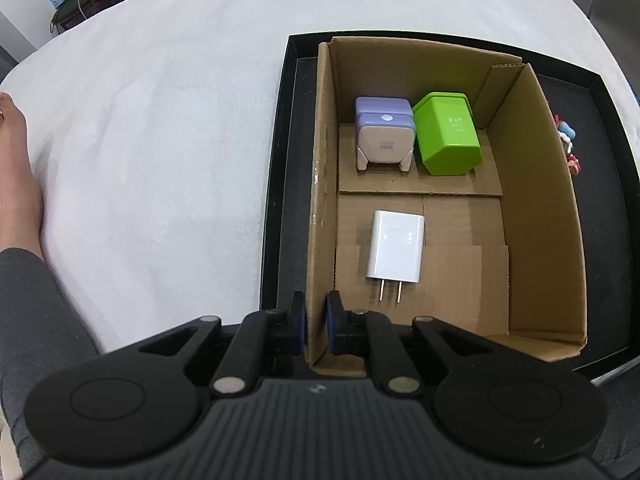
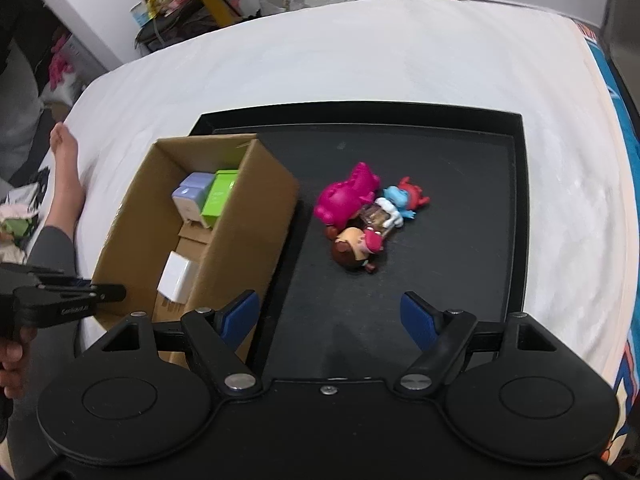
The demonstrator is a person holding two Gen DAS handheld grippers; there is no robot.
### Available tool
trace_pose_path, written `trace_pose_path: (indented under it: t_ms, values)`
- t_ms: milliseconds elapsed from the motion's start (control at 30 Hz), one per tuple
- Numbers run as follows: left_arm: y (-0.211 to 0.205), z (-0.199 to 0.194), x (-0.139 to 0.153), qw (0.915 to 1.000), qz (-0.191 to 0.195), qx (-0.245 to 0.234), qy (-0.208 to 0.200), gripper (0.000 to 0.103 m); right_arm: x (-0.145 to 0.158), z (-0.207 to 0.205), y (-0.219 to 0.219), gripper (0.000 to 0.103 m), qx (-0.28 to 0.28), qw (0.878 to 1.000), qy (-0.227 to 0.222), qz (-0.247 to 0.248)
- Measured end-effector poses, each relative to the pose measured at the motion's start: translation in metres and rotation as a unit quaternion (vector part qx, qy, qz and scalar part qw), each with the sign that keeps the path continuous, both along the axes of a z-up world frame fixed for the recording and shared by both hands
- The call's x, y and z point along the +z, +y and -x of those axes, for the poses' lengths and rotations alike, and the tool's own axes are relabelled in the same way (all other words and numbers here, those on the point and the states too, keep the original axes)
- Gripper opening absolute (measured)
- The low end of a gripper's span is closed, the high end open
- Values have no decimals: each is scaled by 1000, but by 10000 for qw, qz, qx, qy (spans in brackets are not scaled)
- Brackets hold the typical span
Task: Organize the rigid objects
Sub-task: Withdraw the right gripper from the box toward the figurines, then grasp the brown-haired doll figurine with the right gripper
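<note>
One matte black tray (image 2: 518, 216) holds a corrugated cardboard box (image 1: 536, 216) at nine o'clock. Glossy plastic figurines (image 2: 360, 216) cluster centrally. My left gripper (image 1: 315, 322) pinches the box wall; my right gripper (image 2: 330, 316) hangs spread, empty.

Each handheld gripper is matte black, with 2 round discs flanking a ribbed grey centre plate, silver pivot pins and linked arms ending in blue-padded fingers (image 2: 416, 320). The left gripper (image 1: 316, 322) and right gripper (image 2: 328, 316) share this build. Small white lettering marks the left unit's side. A grey sleeve (image 1: 36, 300) covers the person's forearm.
</note>
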State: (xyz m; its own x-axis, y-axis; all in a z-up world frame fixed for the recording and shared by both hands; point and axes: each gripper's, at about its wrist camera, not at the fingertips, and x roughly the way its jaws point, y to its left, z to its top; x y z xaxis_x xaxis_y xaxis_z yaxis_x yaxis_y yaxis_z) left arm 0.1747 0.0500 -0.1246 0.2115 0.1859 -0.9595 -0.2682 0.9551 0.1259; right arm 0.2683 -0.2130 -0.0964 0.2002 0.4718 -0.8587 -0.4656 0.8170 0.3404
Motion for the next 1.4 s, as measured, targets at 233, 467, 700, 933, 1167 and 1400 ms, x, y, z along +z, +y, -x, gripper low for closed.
trace_pose_path:
  t_ms: [233, 467, 700, 933, 1167, 1400]
  values:
    - [2, 0, 0, 10000, 29, 37, 3, 10, -16, -16, -16, 75, -419, 9985, 231, -253]
    - [0, -1, 0, 10000, -3, -27, 25, 10, -35, -33, -22, 71, -730, 9948, 519, -486]
    - [2, 0, -1, 10000, 33, -50, 8, 10, -52, -44, -15, 70, -802, 9931, 664, -542]
    - [2, 0, -1, 10000, 58, -65, -18, 10, -66, -51, -4, 68, -837, 9920, 752, -568]
    - [1, 0, -1, 9999, 49, -105, -18, 10, -79, -54, 3, 48, -857, 9899, 918, -660]
    - [1, 0, -1, 9999, 53, -107, -28, 10, -71, -48, 7, 33, -757, 9931, 759, -474]
